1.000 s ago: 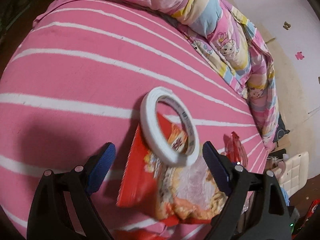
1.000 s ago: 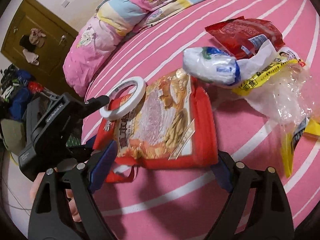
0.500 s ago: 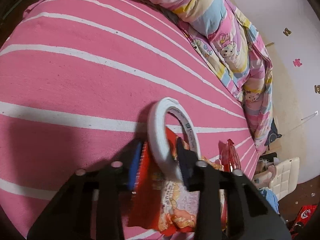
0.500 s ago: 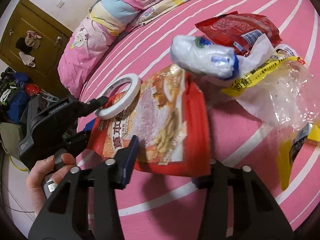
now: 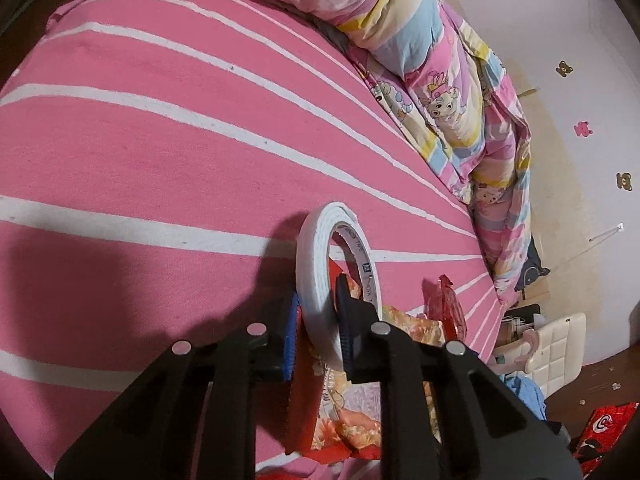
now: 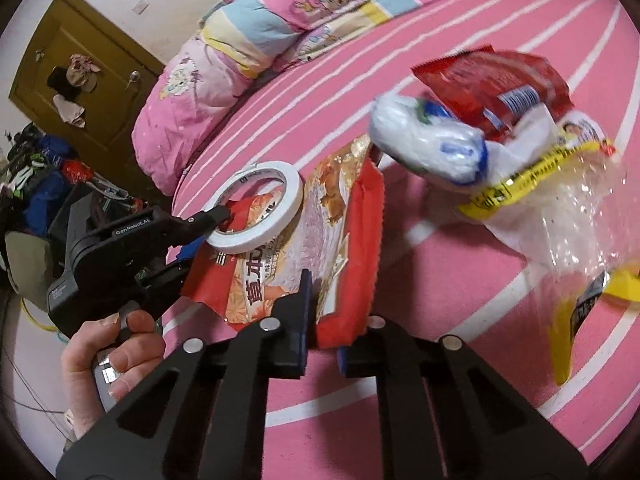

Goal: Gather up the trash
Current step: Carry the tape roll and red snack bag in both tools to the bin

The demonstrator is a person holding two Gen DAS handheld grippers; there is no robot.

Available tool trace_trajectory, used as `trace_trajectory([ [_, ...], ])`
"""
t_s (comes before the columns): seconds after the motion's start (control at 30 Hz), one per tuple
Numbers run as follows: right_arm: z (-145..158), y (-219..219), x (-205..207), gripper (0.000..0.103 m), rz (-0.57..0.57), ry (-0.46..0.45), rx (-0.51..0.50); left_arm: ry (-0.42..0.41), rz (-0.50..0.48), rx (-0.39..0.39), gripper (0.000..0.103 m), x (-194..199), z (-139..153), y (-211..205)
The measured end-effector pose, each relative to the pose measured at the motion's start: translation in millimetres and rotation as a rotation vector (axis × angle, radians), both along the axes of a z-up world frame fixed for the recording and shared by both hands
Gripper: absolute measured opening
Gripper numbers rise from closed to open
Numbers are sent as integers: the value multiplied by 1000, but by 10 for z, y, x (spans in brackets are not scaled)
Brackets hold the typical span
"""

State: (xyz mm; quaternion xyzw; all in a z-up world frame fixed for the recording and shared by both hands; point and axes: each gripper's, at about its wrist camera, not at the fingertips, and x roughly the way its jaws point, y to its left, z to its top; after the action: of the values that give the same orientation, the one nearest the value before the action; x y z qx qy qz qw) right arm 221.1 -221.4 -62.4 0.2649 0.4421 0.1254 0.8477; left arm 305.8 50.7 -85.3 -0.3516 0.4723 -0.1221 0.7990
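Note:
A white tape roll (image 5: 316, 280) stands on edge between the fingers of my left gripper (image 5: 316, 320), which is shut on its rim; it also shows in the right wrist view (image 6: 256, 204), held by the left gripper (image 6: 208, 224). Under it lies a red and orange snack bag (image 6: 304, 240), also seen below the roll (image 5: 344, 420). My right gripper (image 6: 324, 328) is shut on the bag's near edge. Beyond lie a white wad (image 6: 432, 144), a red packet (image 6: 496, 84) and a clear and yellow wrapper (image 6: 560, 208).
The bed has a pink striped sheet (image 5: 160, 140). A rolled cartoon quilt (image 5: 440, 92) runs along its far side, also in the right wrist view (image 6: 260, 40). A brown door (image 6: 80, 72) and piled clutter (image 6: 36, 176) are at left. A cream chair (image 5: 556, 344) stands beside the bed.
Both grippers went from open to shut. The left closed on the tape roll and tipped it up on edge. The right closed on the snack bag's near edge, lifting it.

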Motion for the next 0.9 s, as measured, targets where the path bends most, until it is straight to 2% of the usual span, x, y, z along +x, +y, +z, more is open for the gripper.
trace_trajectory([
  [0.17, 86, 109, -20, 8, 21, -44, -21, -24, 8, -1, 16, -127, 98, 112],
  [0.43, 330, 329, -213, 6, 67, -165, -115, -95, 11, -1, 16, -488, 325, 228],
  [0.57, 479, 408, -399, 5, 96, -241, -148, -127, 31, -25, 16, -700, 463, 291],
  [0.77, 738, 445, -737, 5, 128, -337, -197, -212, 56, 8, 16, -1093, 817, 223],
  [0.9, 892, 343, -1020, 5, 112, -356, -169, -229, 63, 20, 16, -1417, 995, 122],
])
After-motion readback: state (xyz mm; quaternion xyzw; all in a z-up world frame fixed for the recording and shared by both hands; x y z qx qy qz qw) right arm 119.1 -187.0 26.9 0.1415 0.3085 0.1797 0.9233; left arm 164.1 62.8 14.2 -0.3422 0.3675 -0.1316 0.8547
